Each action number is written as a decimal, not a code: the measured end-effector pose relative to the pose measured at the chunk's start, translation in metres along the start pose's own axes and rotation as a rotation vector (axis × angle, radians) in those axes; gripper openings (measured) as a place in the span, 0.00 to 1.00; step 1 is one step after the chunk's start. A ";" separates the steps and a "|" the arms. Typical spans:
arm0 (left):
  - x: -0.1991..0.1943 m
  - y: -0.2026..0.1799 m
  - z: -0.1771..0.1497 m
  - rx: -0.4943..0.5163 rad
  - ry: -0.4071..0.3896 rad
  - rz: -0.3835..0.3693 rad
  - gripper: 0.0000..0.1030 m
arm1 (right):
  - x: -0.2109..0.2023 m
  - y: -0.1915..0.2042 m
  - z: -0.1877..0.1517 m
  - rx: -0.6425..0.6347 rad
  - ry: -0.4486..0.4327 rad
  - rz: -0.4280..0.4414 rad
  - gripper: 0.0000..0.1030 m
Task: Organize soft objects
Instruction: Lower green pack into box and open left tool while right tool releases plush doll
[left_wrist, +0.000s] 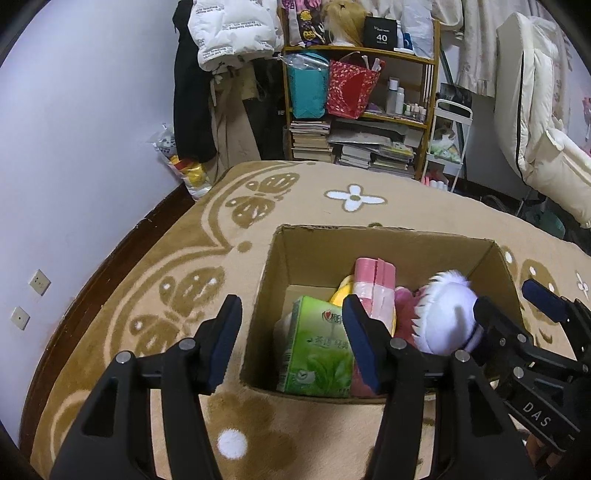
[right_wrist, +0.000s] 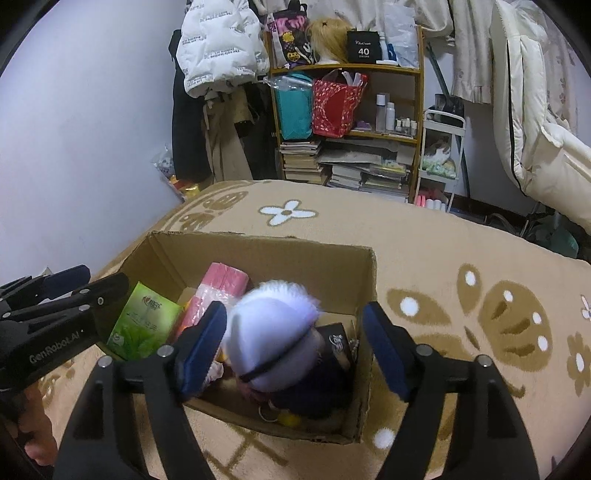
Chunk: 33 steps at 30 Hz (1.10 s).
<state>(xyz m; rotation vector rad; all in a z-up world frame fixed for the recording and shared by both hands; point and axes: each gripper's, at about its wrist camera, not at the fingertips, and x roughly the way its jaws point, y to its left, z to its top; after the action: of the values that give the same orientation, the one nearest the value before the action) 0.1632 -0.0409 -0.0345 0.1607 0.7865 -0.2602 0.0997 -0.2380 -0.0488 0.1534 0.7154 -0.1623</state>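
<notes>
Supporting surface: a tan plush rug with brown butterfly and white flower motifs (left_wrist: 155, 280), spread over a dark wooden floor (left_wrist: 122, 254) that is seen beyond the left finger of the left gripper. Directly on the rug an open brown cardboard box (left_wrist: 314, 254) is set, its near wall lying between the left gripper's fingers and its right wall just inside the right finger of the right gripper (right_wrist: 365, 332). A white flower motif (right_wrist: 288, 212) is woven ahead of the fingers, beyond the box.
</notes>
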 end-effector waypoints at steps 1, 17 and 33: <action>-0.002 0.002 0.000 -0.005 -0.001 0.000 0.58 | -0.001 0.000 0.000 0.000 -0.001 -0.001 0.80; -0.056 -0.002 -0.014 0.056 -0.078 0.058 0.99 | -0.043 -0.004 -0.007 0.030 -0.036 0.000 1.00; -0.117 0.001 -0.030 0.080 -0.155 0.072 0.99 | -0.103 -0.008 -0.006 0.035 -0.101 -0.005 1.00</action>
<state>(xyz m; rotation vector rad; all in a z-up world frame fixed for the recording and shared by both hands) 0.0646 -0.0130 0.0283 0.2412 0.6158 -0.2337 0.0174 -0.2353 0.0144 0.1756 0.6129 -0.1863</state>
